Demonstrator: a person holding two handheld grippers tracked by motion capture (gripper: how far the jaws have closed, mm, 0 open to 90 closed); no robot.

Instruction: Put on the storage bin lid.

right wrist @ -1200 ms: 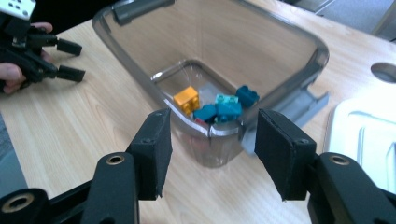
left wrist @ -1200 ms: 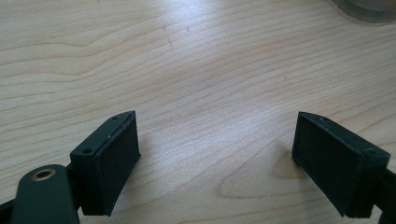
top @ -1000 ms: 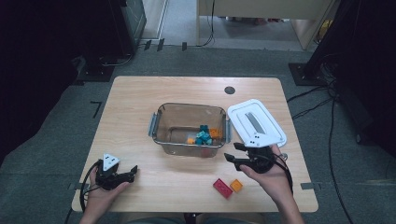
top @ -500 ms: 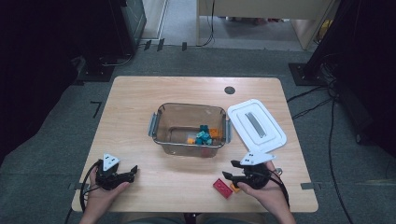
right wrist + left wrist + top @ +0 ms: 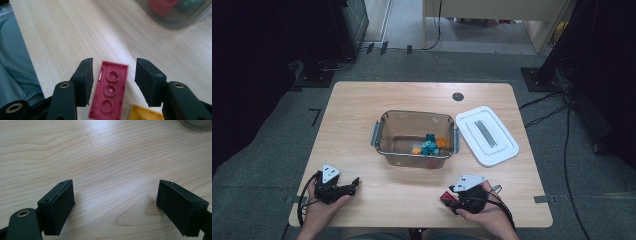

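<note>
A red brick [image 5: 109,91] lies upside down on the wooden table [image 5: 362,120], between the two jaws of my right gripper [image 5: 113,76], which stands open around it without touching. An orange brick [image 5: 145,113] lies just beside it. In the high view the right gripper [image 5: 458,196] is at the table's front right, over the red brick [image 5: 446,197]. My left gripper [image 5: 347,187] rests at the front left, open, with bare wood between its jaws [image 5: 115,197]. A clear bin [image 5: 384,137] in the middle holds teal and orange bricks [image 5: 430,145].
The bin's white lid [image 5: 486,135] lies on the table to the right of the bin. A dark round hole [image 5: 457,96] sits near the table's far edge. Cables trail on the grey floor at the right.
My right gripper has come back from beside the lid toward the front edge and now sits low over the red brick. The left gripper has stayed put.
</note>
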